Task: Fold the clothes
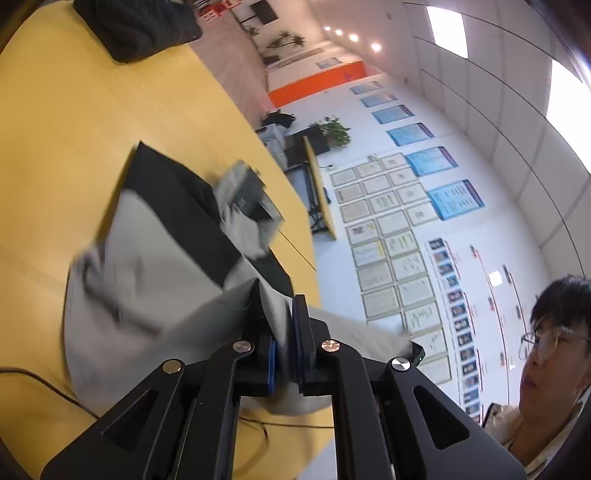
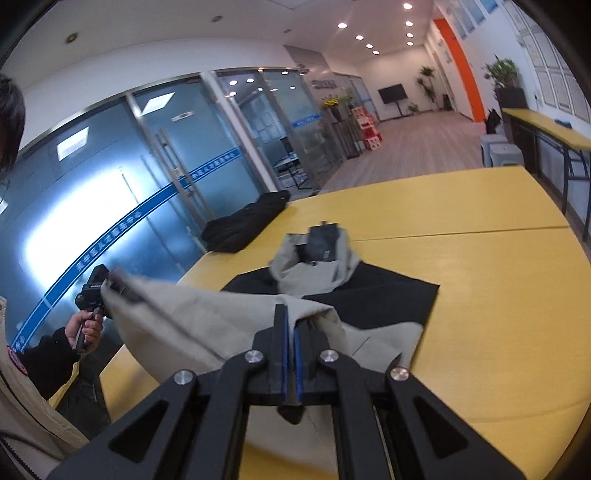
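A grey and black hooded jacket (image 1: 155,266) lies partly on the yellow table (image 1: 74,122), its near hem lifted off the surface. My left gripper (image 1: 282,310) is shut on the grey hem fabric. In the right wrist view the same jacket (image 2: 369,295) stretches away with its hood (image 2: 317,258) at the far end. My right gripper (image 2: 290,317) is shut on the grey hem. The left gripper (image 2: 110,284) shows at the left of that view, holding the other end of the raised hem.
A dark folded garment (image 1: 136,26) lies at the far table edge, also in the right wrist view (image 2: 243,225). A thin black cable (image 1: 44,384) crosses the table near me. A person's face (image 1: 546,350) is close on the right. A second yellow table (image 2: 546,129) stands by the wall.
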Action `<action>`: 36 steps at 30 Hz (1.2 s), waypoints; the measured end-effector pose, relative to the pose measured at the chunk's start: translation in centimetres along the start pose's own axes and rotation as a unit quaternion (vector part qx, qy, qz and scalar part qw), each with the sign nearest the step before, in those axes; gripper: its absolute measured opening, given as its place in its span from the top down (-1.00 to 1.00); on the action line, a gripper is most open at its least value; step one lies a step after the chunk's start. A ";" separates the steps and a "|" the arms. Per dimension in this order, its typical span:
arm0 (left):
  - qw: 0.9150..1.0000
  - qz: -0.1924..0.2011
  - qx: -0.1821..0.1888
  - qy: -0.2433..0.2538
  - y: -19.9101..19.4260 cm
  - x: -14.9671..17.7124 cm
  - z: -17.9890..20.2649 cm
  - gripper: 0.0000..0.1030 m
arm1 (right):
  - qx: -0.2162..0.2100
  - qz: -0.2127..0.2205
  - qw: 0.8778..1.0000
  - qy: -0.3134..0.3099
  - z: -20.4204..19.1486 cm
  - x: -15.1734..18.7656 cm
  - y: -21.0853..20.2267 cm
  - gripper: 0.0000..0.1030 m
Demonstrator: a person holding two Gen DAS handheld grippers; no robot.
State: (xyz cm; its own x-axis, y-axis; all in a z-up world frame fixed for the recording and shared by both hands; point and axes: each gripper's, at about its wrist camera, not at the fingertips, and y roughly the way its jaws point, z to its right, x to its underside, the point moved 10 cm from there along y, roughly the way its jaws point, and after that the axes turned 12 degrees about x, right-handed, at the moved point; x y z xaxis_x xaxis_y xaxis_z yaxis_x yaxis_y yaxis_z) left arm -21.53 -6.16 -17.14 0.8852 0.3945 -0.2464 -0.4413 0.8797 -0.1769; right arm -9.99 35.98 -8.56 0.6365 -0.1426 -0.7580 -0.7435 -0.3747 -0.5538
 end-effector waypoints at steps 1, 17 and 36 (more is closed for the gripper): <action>1.000 -0.004 -0.004 -0.006 1.4 -1.6 -1.4 0.85 | 0.006 -0.004 1.000 0.009 1.2 -0.3 1.9 0.94; 0.995 -0.065 -0.050 -0.059 11.5 -10.7 -15.2 0.74 | 0.021 -0.105 0.986 0.126 13.9 0.9 20.0 0.87; 0.960 -0.181 -0.135 0.164 17.7 -7.2 -10.4 -0.39 | 0.026 -0.101 0.995 0.008 8.8 -2.1 20.0 -0.73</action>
State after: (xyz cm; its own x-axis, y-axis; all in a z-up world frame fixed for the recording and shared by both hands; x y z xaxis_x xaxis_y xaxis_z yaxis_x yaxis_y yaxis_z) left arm -37.26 3.76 -28.37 0.9131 -0.0684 -0.4020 -0.1744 0.8255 -0.5368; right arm -28.04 36.81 -21.05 0.7770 -0.0831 -0.6240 -0.6090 -0.3501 -0.7117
